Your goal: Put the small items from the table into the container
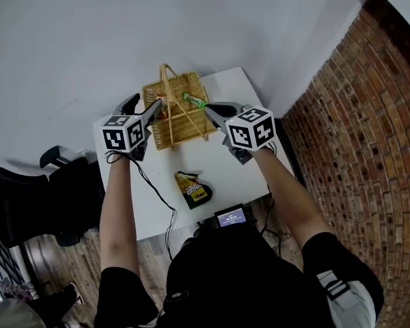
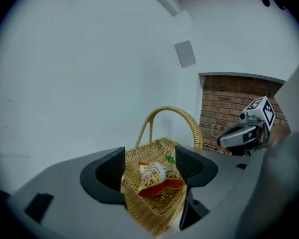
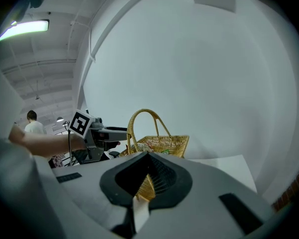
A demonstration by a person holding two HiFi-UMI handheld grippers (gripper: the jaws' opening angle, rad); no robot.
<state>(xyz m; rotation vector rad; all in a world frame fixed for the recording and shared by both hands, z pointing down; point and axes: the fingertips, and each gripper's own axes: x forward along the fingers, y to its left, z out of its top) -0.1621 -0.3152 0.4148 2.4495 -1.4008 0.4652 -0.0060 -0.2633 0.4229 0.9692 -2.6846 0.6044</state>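
Woven straw basket (image 1: 167, 135), upper centre on the white table (image 1: 222, 173), holds an orange-yellow snack packet (image 2: 157, 178). A yellow-black packet (image 1: 193, 188) lies below it, print unreadable. Left gripper (image 2: 149, 166) jaws spread above the basket; right gripper (image 3: 148, 176) jaws pressed together, empty.

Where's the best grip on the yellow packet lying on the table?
Probably take the yellow packet at its middle, pinched across its narrower width, coming straight down from above. It lies flat on the table, apart from the basket, so a side approach has no raised edge to catch.
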